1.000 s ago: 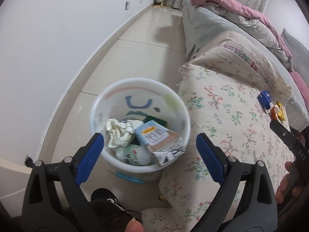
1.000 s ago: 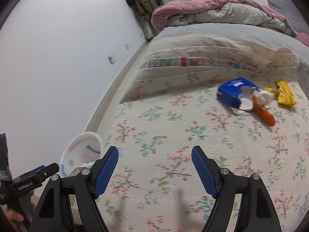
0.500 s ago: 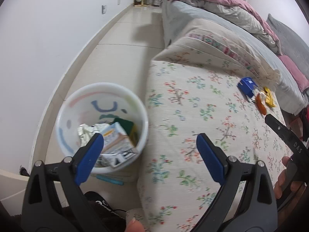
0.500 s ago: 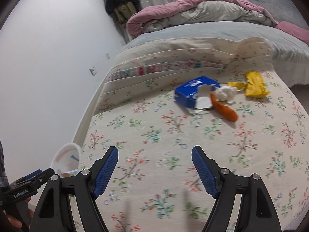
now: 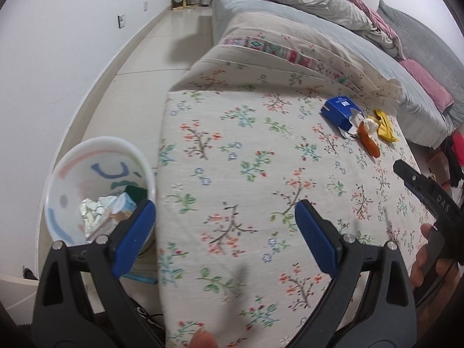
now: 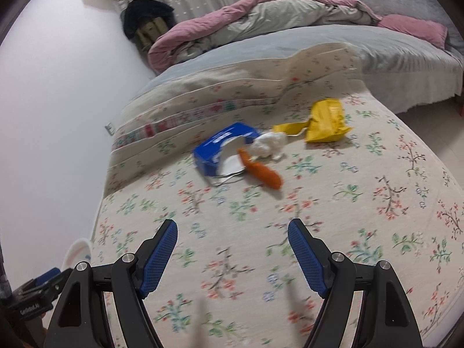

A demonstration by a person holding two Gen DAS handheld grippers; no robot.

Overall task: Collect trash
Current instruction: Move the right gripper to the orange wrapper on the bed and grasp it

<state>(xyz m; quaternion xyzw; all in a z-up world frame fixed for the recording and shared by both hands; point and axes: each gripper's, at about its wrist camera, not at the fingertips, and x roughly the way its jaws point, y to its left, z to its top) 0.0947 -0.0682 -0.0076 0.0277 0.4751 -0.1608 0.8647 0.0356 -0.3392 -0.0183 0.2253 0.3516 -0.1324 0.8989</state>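
With both the left gripper (image 5: 224,232) and the right gripper (image 6: 232,253) wide open and empty, reach slowly to the flowery bed cover's (image 6: 362,208) far edge for the soft orange wrapper (image 6: 261,171).

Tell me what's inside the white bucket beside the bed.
The white bucket holds crumpled foil wrapper, a small carton and something dark green. The left gripper's finger covers the rest.

Both the left gripper (image 5: 223,226) and right gripper (image 6: 232,249) have black frames, silver screws and blue textured jaws.
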